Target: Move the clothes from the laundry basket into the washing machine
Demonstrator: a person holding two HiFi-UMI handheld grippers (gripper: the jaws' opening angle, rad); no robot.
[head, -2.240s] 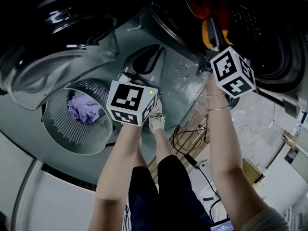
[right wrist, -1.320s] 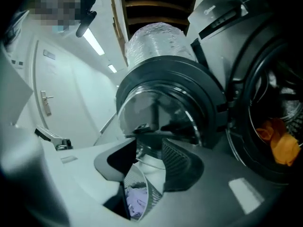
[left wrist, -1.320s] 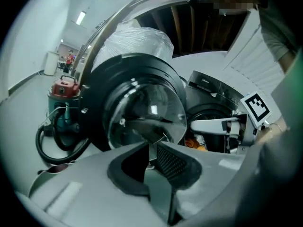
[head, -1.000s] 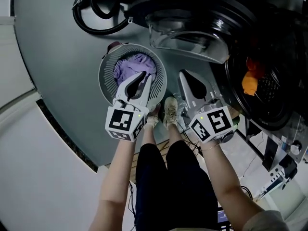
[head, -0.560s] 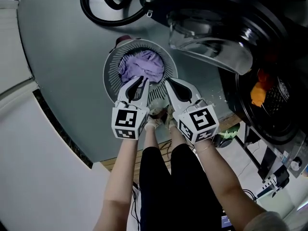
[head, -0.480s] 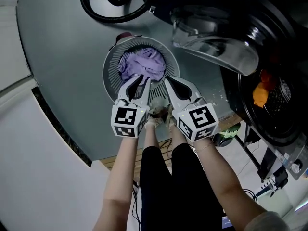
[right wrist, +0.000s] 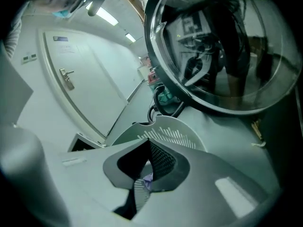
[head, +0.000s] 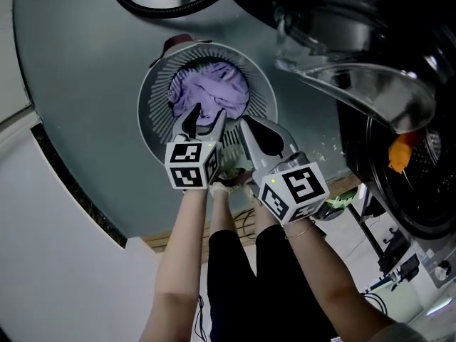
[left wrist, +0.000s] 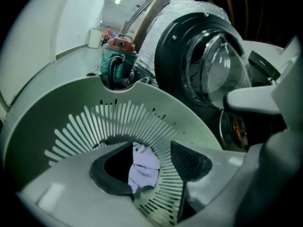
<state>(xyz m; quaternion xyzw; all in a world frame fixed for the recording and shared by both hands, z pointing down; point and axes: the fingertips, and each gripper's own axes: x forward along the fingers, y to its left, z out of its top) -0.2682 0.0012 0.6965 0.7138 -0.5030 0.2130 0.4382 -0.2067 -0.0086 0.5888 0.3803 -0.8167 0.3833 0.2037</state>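
Head view: a couple of seconds ago the right gripper [head: 251,128] was up at the washing machine [head: 420,191] drum; both grippers have since come down over the laundry basket [head: 151,84]. I read that as one drop-off done and the next pick starting. The left gripper [head: 205,118] now sits inside the basket rim line, jaws spread, right over the purple garment [head: 210,91]. The right one is at the near rim with its jaws together and nothing in them. The basket stands on the grey floor [head: 71,70] and holds only that purple piece as far as I can see. The drum already has an orange garment [head: 400,152] in it, and the glass door [head: 356,77] is swung open above the basket. Left gripper view: the left gripper [left wrist: 149,167] has its pads well apart, and the purple garment [left wrist: 144,167] shows in the gap, low in the slatted basket [left wrist: 142,86]. I can't tell whether the pads touch it, but nothing is clamped yet. The machine door [left wrist: 208,65] is behind to the right. Right gripper view: the right gripper [right wrist: 147,169] pads are closed on each other and empty. The basket rim [right wrist: 165,126] is just past the tips, with a sliver of the purple garment [right wrist: 147,179] below and the door glass [right wrist: 222,46] overhead. Likely the left gripper takes this pick; the right has to open first if it's meant to help.
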